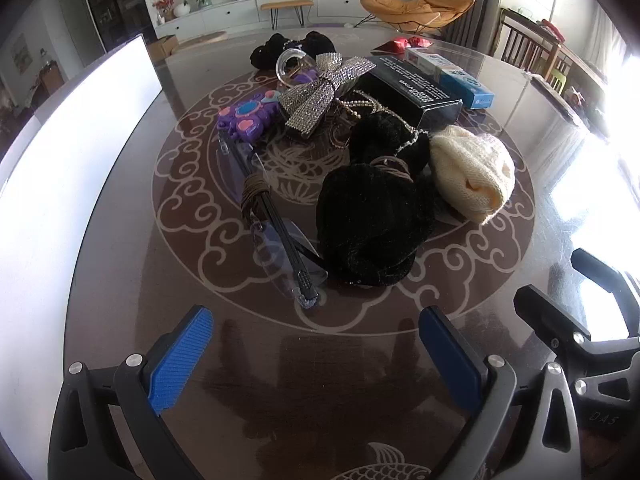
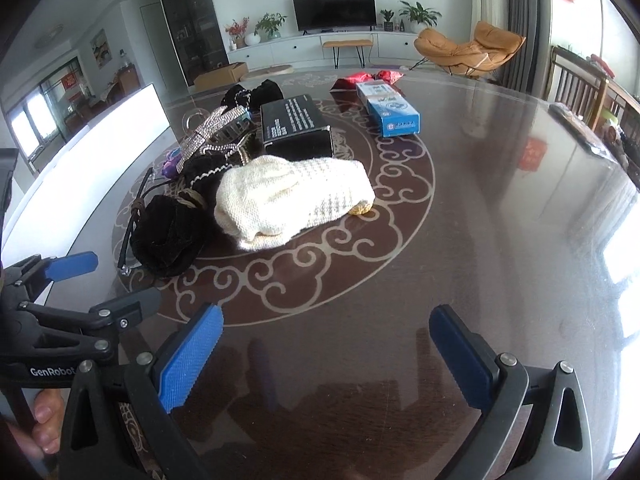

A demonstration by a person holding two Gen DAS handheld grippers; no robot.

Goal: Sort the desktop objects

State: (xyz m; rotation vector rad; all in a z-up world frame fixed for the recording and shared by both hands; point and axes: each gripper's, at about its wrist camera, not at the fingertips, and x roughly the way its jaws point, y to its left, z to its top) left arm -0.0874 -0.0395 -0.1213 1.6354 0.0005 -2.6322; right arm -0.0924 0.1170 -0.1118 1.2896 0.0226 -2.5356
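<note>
A pile of objects lies on the round table. In the left wrist view: a black velvet pouch, a cream knitted item, clear glasses with black arms, a purple toy, a rhinestone bow, a black box and a blue-white box. My left gripper is open and empty, just short of the glasses. My right gripper is open and empty, set back from the cream knit and the black pouch. The left gripper's fingers show at the left edge of the right wrist view.
A white box stands along the table's left side. Another black pouch and red packets lie at the far side. The black box and blue-white box sit behind the knit. Chairs stand beyond the table's right edge.
</note>
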